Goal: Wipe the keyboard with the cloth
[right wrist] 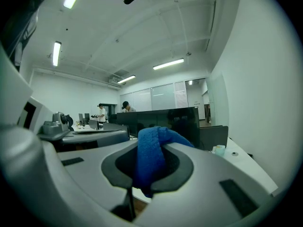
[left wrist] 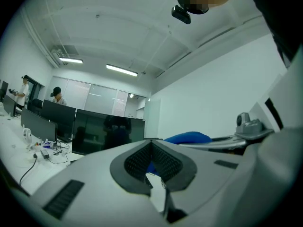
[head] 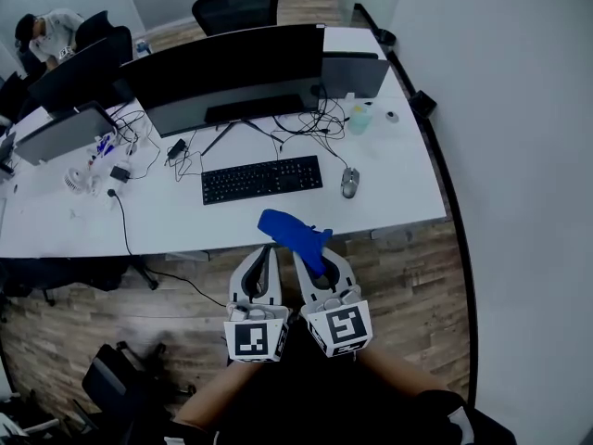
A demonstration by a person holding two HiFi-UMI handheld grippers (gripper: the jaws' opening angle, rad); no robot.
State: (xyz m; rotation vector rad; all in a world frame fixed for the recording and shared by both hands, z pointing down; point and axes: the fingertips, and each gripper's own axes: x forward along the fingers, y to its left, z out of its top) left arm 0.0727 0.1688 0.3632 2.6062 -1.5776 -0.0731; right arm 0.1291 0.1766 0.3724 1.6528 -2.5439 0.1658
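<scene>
My right gripper (head: pixel 317 260) clamps the cloth (head: pixel 289 228), left gripper (head: pixel 268 252) closed, empty — keyboard (head: pixel 262 179) straight ahead, long axis along the desk (head: pixel 408 202) front edge.

White desk (head: pixel 400 202), wide monitor (head: pixel 232 68), mouse (head: pixel 349 183), tangled cables (head: pixel 298 133)

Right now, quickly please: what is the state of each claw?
Left claw: closed, holding nothing.
Right claw: closed on the blue cloth.

Cool, even light off the ceiling strips (right wrist: pixel 168 63), shadows faint; both gripper views bulge like fisheyes, black at the corners
</scene>
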